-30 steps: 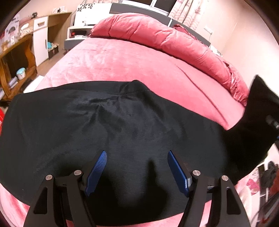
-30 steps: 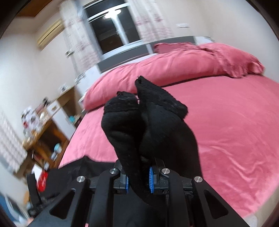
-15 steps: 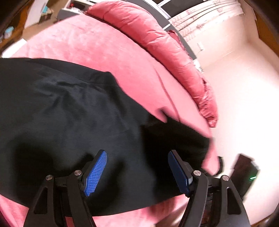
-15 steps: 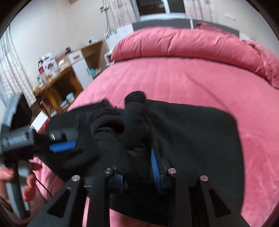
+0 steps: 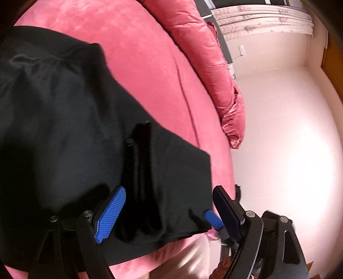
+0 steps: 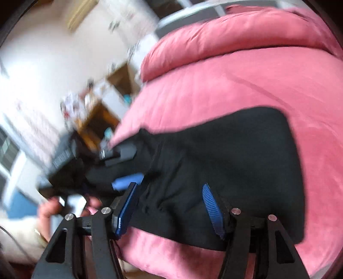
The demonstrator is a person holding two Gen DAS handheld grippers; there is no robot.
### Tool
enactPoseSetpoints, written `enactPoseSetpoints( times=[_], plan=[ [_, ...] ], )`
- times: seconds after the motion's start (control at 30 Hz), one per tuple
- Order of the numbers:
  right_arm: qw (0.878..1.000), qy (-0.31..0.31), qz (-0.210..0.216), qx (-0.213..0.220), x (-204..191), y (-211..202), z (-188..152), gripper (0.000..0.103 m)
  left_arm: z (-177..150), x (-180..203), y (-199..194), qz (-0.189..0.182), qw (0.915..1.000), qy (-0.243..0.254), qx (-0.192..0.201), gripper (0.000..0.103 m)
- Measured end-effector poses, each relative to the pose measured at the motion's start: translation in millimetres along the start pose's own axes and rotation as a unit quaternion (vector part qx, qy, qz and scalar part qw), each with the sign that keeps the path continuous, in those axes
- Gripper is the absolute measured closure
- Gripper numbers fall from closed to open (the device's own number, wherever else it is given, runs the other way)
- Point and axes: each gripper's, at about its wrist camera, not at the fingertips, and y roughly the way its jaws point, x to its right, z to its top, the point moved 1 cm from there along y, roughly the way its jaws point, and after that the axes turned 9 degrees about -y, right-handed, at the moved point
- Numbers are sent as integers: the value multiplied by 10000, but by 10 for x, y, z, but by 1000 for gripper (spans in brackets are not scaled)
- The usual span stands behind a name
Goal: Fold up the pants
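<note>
Left wrist view gives you the black pants [image 5: 70,128] spread flat across the near part of the pink bed [image 5: 150,64], reaching to the bed's front edge, with a bunched ridge of doubled cloth [image 5: 141,171] lying on top of them and running toward the camera. Your left claw [image 5: 169,210] sits right over that ridge: its jaws are at their widest and still spreading, the ribbed blue pad [image 5: 110,216] on one side and the dark finger [image 5: 227,212] on the other, and the ridge lies between them without either one pressing on it, so nothing is gripped. Just beside that dark finger a blue fingertip of your other tool pokes in at the pants' corner.

From the right wrist the same pants [image 6: 225,161] lie as a dark panel on the bed [image 6: 235,85], their near hem at the mattress edge. Your right claw [image 6: 171,208] is partway open and opening, its blue pads [image 6: 211,210] standing clear on either side of wrinkled cloth that rests loose between them. The left tool [image 6: 120,154] shows blurred at the pants' left edge, with your hand [image 6: 51,210] below it.

Farther out are a rolled pink duvet [image 5: 203,53] along the bed's far side, a pale floor [image 5: 289,139], curtains [image 5: 268,19] and blurred wooden shelving [image 6: 100,120]
</note>
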Motion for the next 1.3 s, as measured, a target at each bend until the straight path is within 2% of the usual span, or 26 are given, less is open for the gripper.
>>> enactPoseSetpoints(
  times=[0.07, 0.1, 0.13, 0.2, 0.23, 0.27, 0.33, 0.37, 0.5, 0.63, 0.73, 0.8, 0.83, 0.87, 0.93, 1.0, 1.07, 1.13, 1.2, 1.3],
  plan=[
    [9988, 214, -280, 339, 148, -179, 10, 43, 21, 69, 88, 129, 9999, 66, -11, 17],
    [9967, 301, -632, 418, 266, -241, 13, 46, 27, 98, 155, 236, 9996, 119, -79, 18],
    [9952, 372, -816, 385, 332, -247, 21, 57, 29, 129, 209, 293, 9993, 159, -140, 19],
    [9917, 637, -1099, 175, 523, -208, -6, 74, 21, 161, 348, 475, 9981, 266, -285, 27],
    [9907, 761, -1121, 138, 600, -187, -37, 78, 7, 168, 422, 522, 9974, 318, -387, 43],
    [9903, 828, -1101, 152, 643, -175, -68, 79, -15, 183, 508, 629, 9958, 417, -516, 64],
    [9897, 844, -1149, 112, 648, -131, -94, 79, -51, 228, 586, 934, 9912, 727, -584, 87],
    [9893, 836, -1190, 88, 637, -118, -111, 79, -74, 267, 576, 969, 9896, 921, -534, 87],
    [9894, 634, -1307, 13, 550, -49, -60, 79, -156, 461, 305, 724, 9863, 1473, -157, 91],
    [9916, 563, -1166, -30, 556, -112, -39, 79, -201, 494, 8, 779, 9823, 1678, 306, 91],
    [9921, 436, -1156, -195, 515, -26, -84, 79, -147, 302, 16, 1075, 9820, 1534, 230, 91],
    [9891, 395, -1319, -520, 544, 140, -127, 81, -110, 178, 162, 1270, 9818, 1406, 84, 91],
    [9870, 419, -1411, -641, 570, 177, -172, 85, -112, 120, 217, 1371, 9801, 1437, 47, 91],
    [9855, 442, -1490, -684, 602, 217, -190, 95, -113, 98, 292, 1428, 9781, 1512, 51, 90],
    [9826, 479, -1651, -701, 678, 256, -206, 102, -111, 115, 345, 1466, 9756, 1629, 112, 88],
    [9832, 638, -1566, -691, 690, 214, -181, 102, -137, 138, 362, 1493, 9739, 1701, 144, 87],
    [9853, 604, -1479, -611, 647, 146, -132, 97, -152, 180, 369, 1521, 9725, 1751, 188, 87],
    [9883, 488, -1396, -359, 588, 51, -45, 97, -208, 190, 213, 1459, 9729, 1774, 254, 87],
    [9889, 304, -1445, -158, 555, 22, 110, 96, -193, 275, 232, 1547, 9685, 1922, 328, 87],
    [9869, 85, -1598, -219, 571, 143, 308, 94, -152, 318, 264, 1611, 9658, 1997, 384, 87]
  ],
)
